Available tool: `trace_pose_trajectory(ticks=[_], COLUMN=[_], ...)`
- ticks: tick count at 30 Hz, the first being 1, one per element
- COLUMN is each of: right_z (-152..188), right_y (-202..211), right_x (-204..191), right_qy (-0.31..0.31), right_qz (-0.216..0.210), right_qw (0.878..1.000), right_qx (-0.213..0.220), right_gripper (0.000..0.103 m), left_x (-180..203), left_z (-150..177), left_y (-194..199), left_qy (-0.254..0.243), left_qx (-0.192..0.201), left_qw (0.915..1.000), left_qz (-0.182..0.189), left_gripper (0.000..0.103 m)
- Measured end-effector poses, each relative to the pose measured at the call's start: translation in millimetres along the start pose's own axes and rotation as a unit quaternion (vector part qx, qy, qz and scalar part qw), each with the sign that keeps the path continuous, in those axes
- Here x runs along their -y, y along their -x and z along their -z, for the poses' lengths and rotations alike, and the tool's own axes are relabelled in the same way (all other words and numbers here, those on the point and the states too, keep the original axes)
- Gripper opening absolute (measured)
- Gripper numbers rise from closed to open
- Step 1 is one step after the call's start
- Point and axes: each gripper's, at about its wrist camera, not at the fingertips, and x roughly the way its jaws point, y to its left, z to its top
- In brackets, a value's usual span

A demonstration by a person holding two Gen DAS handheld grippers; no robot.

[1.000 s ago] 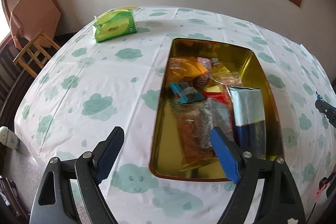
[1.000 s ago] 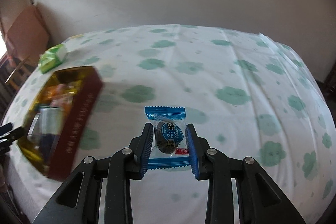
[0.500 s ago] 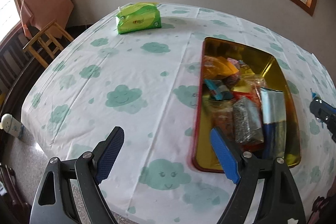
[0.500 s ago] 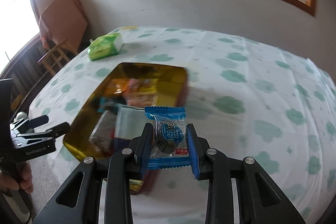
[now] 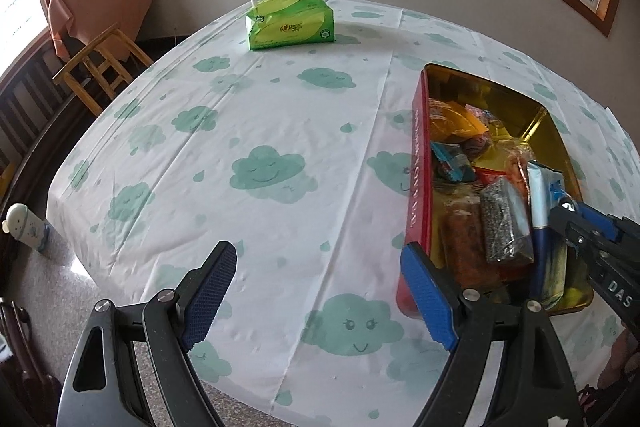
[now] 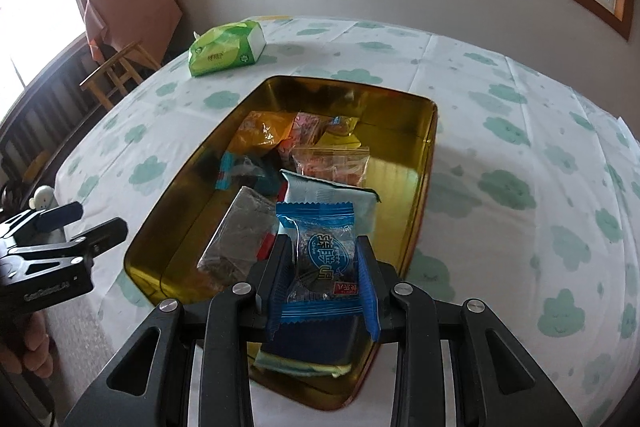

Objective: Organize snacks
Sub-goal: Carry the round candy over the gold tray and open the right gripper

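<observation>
1. Across the table [image 5: 280, 131] – the gold tin [image 6: 412, 115], well off to one side a second ago, now lies directly under the right gripper [image 6: 325, 259], so release is probably next.
2. Its jaws pinch the blue candy packet [image 6: 320, 255] above the tin's near end.
3. Beside the tin, the left gripper [image 5: 320, 291] hovers – jaws wide apart, empty.

Each tool [image 5: 320, 291] has black arms, blue textured pads [image 5: 210, 291] (silver screws).
</observation>
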Motion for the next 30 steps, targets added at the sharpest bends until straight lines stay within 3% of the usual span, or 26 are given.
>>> trace_pose_trajectory(ticks=[20,25,30], right_z=[-12,-9,-6], right_y=[-14,-11,2], right_x=[-9,-10,-15], right_qy=[0.000,0.003,0.019], right_qz=[0.017,0.021,0.021], right_qw=[1.000,1.000,0.999], right_qx=[0.013,0.010,0.020], right_gripper=[0.037,0.062,0.072], left_x=[2,5,8], left_z=[3,3,3], left_y=[-2,3,10], left_qy=[-0.003,-0.005,-0.007], left_qx=[-0.007,-0.004,-0.002], left_qw=[1.0000,1.0000,1.0000], left_qz=[0.001,0.000,-0.003], left_gripper=[0.083,0.083,0.084])
